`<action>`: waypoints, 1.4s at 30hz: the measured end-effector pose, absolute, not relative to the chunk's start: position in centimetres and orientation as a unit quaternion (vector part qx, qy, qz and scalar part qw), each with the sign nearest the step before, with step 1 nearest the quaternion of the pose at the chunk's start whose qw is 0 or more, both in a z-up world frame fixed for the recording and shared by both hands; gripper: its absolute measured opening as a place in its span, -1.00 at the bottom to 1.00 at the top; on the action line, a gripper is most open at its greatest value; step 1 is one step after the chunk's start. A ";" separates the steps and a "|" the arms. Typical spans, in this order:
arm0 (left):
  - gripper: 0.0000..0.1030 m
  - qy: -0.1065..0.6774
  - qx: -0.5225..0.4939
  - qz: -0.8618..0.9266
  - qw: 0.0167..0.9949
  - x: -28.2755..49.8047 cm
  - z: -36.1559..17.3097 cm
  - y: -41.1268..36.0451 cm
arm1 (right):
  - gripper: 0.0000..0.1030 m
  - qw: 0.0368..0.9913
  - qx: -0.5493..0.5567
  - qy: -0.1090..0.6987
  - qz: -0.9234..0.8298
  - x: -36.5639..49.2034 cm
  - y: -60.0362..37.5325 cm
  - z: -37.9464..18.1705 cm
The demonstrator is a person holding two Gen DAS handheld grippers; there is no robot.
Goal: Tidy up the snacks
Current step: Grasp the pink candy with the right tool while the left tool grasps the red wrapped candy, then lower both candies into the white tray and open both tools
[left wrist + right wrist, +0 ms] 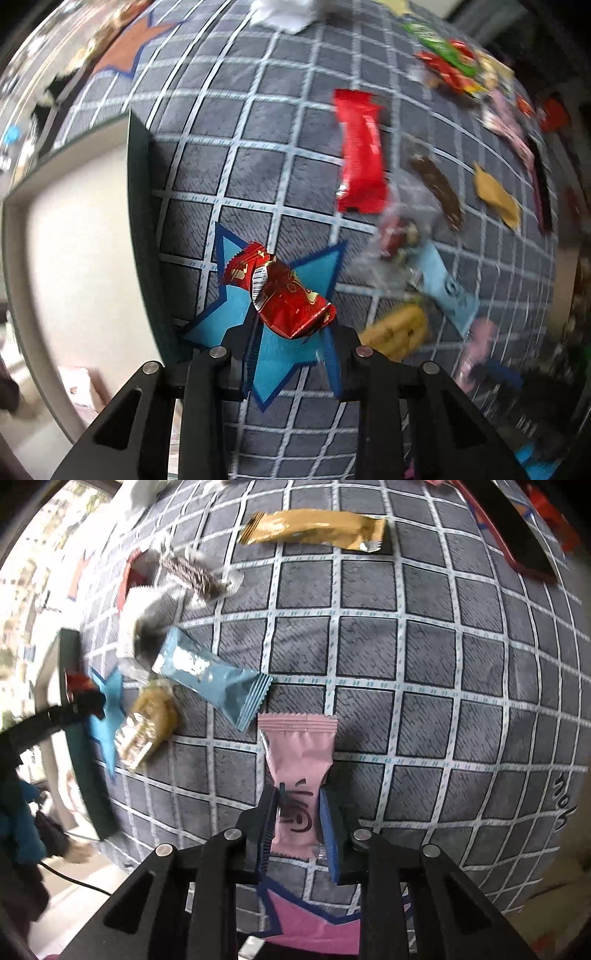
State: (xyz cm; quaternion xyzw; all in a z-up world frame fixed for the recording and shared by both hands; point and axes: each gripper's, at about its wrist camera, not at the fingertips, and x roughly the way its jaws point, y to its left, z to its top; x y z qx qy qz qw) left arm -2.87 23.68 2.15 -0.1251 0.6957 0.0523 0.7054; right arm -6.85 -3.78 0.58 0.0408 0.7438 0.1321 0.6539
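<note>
Biggest thing here is the grey table cloth with the white grid [369, 646], and it has coloured star patches on it: a blue star [280, 354], a pink star [314, 926] and an orange star [133, 48] far off. No bins or boxes show, so the stars look like the sorting spots, and none of them clearly has a snack lying loose on it yet.

Most of the job looks undone. Loose on the grid sit a long gold wrapper [314, 530], a light blue packet [214, 679], a red bar packet [360, 151], a clear-wrapped brown chocolate bar [192, 574] and a clear pack of yellow biscuits [151, 720], plus a blurry heap of mixed snacks [461, 70] at the far edge.

The right gripper [297, 823] has its fingers closed partway around a pink pillow packet [297, 760], held over the grid just beyond the pink star. The left gripper [291, 347] has its fingers pinched on a crinkled red foil candy [284, 291], right over the blue star. Colour-wise pink matches; red on blue seems odd, so maybe it's in transit.
</note>
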 end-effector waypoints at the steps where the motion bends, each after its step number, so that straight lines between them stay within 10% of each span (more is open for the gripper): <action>1: -0.35 0.692 -0.119 0.046 0.711 -3.2 2.8 23.4 | -0.73 0.653 0.044 0.744 0.132 -6.9 -3.6 0.6; 12: -0.35 0.670 -0.104 0.040 0.734 -6.9 7.2 24.9 | -0.66 0.658 0.004 0.746 0.104 -6.8 -3.3 0.2; 14: -0.35 0.669 -0.103 0.047 0.735 -7.8 7.7 25.1 | -0.33 0.659 -0.004 0.746 0.100 -6.6 -2.7 0.1; 16: -0.35 0.668 -0.106 0.053 0.735 -9.2 8.8 25.4 | 0.51 0.669 -0.013 0.739 0.084 -6.7 -2.6 0.3; 23: -0.35 0.658 -0.102 0.058 0.744 -9.4 8.1 27.8 | 0.40 0.653 -0.028 0.753 0.074 -7.6 -2.0 -0.9; 27: -0.35 0.654 -0.097 0.063 0.747 -9.8 8.3 28.2 | -0.54 0.661 -0.086 0.741 0.082 -8.1 0.1 -1.0; 42: -0.35 0.639 -0.113 0.122 0.751 -12.9 8.5 34.0 | -0.54 0.671 -0.020 0.703 0.235 -6.4 12.8 7.2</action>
